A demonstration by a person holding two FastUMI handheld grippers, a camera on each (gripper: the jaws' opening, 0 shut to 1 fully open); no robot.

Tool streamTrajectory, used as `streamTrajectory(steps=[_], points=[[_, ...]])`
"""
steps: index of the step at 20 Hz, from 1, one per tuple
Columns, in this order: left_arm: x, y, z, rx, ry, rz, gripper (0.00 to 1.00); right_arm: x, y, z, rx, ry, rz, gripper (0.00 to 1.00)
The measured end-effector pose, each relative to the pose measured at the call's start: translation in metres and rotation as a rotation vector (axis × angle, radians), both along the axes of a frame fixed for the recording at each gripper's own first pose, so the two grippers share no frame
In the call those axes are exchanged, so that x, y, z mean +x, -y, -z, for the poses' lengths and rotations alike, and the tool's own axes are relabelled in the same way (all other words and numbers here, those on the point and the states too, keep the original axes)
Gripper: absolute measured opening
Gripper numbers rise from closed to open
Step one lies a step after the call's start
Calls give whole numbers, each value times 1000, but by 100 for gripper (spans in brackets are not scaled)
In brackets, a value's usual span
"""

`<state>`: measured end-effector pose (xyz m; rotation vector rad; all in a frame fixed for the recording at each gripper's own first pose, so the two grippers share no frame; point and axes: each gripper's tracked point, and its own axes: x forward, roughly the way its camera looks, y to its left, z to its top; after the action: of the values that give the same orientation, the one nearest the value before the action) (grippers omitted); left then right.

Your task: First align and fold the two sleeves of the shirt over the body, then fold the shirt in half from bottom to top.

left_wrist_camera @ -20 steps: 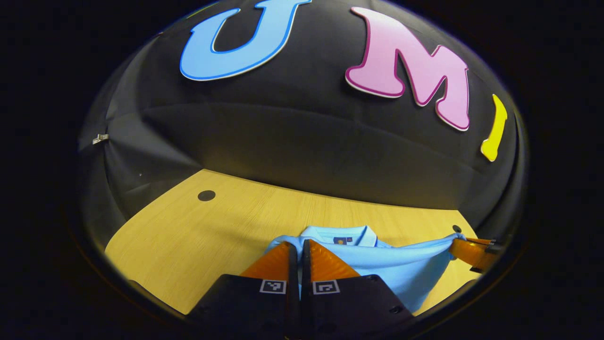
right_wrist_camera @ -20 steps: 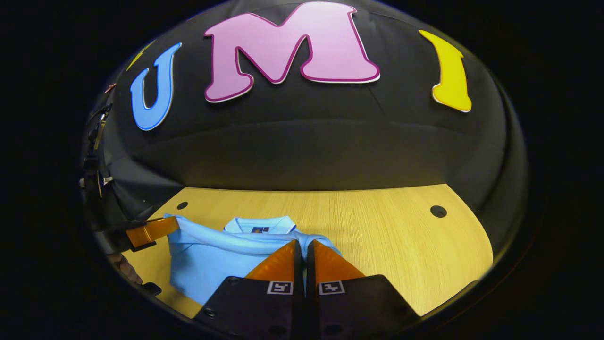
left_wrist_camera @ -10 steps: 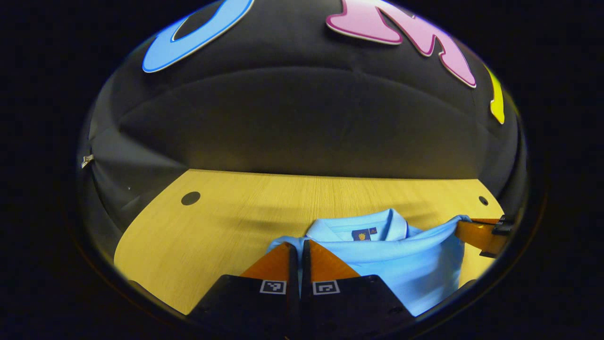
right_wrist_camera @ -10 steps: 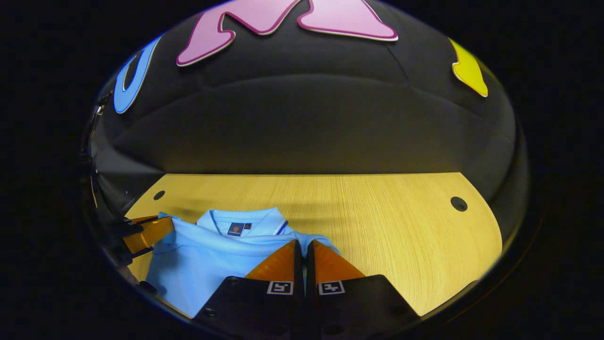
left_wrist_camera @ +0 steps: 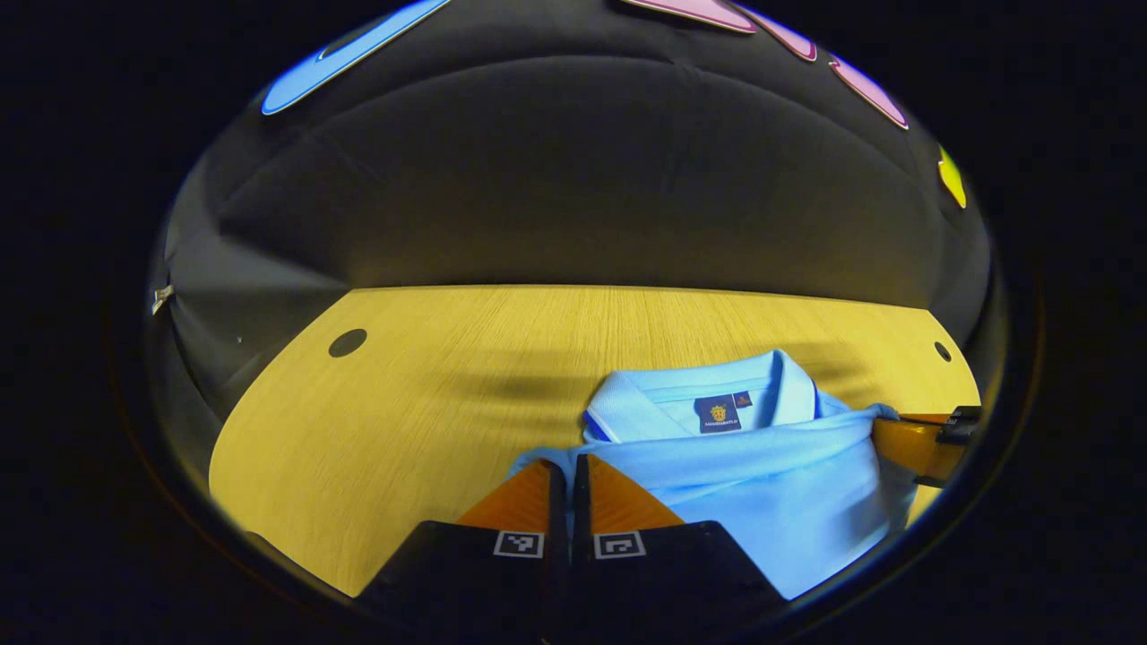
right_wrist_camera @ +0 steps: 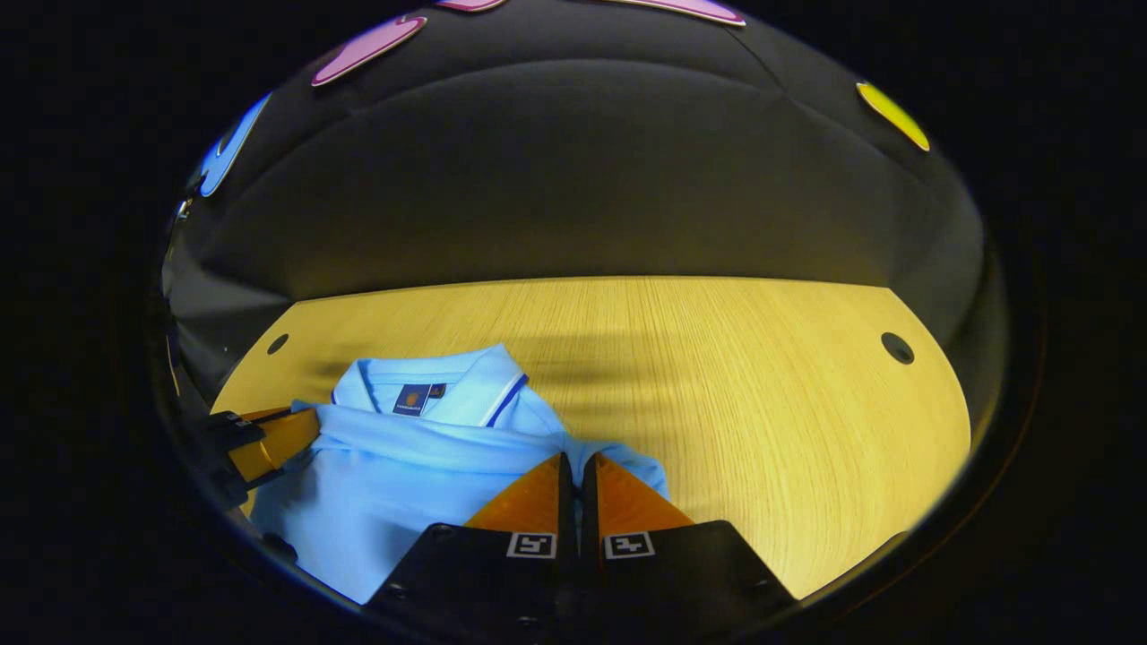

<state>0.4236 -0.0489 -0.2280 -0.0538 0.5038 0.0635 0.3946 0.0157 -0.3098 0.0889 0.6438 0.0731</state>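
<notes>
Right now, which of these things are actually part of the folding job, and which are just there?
Part of the job:
- light blue shirt
- left hand-held gripper
- right hand-held gripper

Just there:
- wooden table
- round holes in the tabletop

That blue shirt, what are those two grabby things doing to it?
A person is folding a light blue polo shirt on a wooden table. The left tongs and the right tongs are each shut on one corner of the shirt's lifted edge. They hold it stretched between them just below the collar, so the bottom-to-top fold looks nearly done, with the edge not yet let go.
</notes>
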Motion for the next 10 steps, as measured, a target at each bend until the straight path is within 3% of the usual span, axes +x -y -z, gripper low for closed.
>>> streamTrajectory(steps=[2, 8, 10], points=[[1, 0, 3, 9, -1, 0, 2, 0, 1, 1, 22, -6, 13, 5], [-1, 0, 5, 25, -11, -7, 16, 0, 7, 2, 12, -13, 43, 17], [-2, -1, 4, 20, -11, -14, 23, 0, 11, 2, -11, -12, 53, 30]])
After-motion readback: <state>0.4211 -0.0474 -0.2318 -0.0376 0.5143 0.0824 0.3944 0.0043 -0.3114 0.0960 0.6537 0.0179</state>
